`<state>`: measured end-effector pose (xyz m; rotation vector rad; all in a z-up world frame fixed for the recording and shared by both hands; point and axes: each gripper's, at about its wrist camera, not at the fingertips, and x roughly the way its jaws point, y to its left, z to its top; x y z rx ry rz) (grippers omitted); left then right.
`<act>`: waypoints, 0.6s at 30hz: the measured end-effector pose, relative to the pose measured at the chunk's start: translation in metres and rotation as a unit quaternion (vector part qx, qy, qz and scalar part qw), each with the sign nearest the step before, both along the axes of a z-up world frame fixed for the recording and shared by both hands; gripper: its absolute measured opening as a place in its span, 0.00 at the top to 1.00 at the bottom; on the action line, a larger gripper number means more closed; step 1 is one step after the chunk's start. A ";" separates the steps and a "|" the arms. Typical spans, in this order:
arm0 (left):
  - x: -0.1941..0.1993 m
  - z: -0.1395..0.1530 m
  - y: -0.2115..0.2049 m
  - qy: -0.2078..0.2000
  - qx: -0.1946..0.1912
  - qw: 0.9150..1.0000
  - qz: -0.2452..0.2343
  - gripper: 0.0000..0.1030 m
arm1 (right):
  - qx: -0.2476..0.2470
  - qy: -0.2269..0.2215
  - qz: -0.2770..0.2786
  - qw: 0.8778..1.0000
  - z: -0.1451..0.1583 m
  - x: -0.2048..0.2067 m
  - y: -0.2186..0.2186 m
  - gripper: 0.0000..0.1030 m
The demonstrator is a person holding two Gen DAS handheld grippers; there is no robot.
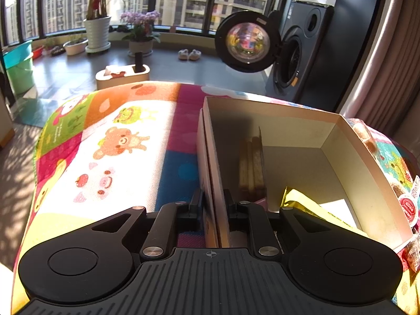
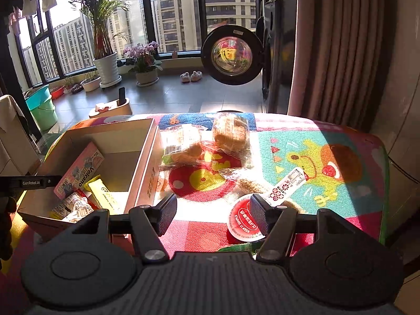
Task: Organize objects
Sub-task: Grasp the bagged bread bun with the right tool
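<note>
Left gripper (image 1: 213, 204): jaws clenched on the near-left wall of the cardboard box (image 1: 338, 136), one jaw inside, one outside; steadies it.
Right gripper (image 2: 213, 211): jaws released, wide apart, nothing between them; hovers over the worktop (image 2: 341, 210) just right of the box (image 2: 147, 141).
Box contents: pink Volcano carton (image 2: 78, 173) leaning on the left wall, yellow sachet (image 2: 102, 194), a few more wrappers at the near end; far half bare.
Loose items: all on the patterned mat, right of the box. Two clear bread packs (image 2: 231, 131) at the far side, touching each other; red round lid cup (image 2: 242, 219) right by the right jaw; white-red sachet (image 2: 286, 187) just beyond it; grain bar in clear wrap betw. them, partly hidden.
Step (judged): pick next snack, prob. the red cup, nearest.
Handling, cup: light, stiff rim, foil lid smooth and prob. slippery; take across the rim/sides, not flat on the lid.
Handling, bread packs: v. light, soft, crushable; film slick and crinkly; pinch the sealed end or squeeze gently mid-body.
Handling, sachets: thin, floppy, lie flat; need an edge pinch.
Risk: box wall thin, flexes under the clamp; could tip if pulled.
</note>
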<state>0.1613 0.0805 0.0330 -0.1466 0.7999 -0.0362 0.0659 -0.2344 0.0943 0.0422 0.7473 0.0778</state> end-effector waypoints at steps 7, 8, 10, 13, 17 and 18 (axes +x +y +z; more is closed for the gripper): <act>0.000 -0.006 -0.001 0.012 0.004 1.000 0.002 0.85 | 0.016 0.024 -0.022 0.999 -0.016 0.011 -0.027 0.35; 0.000 -0.006 -0.001 0.013 0.005 1.000 0.003 0.85 | 0.022 0.023 -0.014 0.999 -0.015 0.018 -0.024 0.35; 0.001 -0.005 -0.001 0.015 0.004 1.000 0.005 0.85 | 0.037 0.021 0.007 0.999 -0.012 0.036 -0.015 0.34; 0.001 -0.005 -0.001 0.016 0.003 1.000 0.007 0.86 | 0.070 0.022 0.025 0.997 -0.006 0.080 -0.001 0.32; -0.001 -0.004 -0.001 0.014 0.001 1.000 0.010 0.86 | 0.105 0.029 0.009 0.994 -0.012 0.147 0.015 0.33; -0.001 -0.004 -0.001 0.014 -0.001 1.000 0.011 0.86 | 0.106 0.029 -0.002 0.994 -0.014 0.162 0.019 0.34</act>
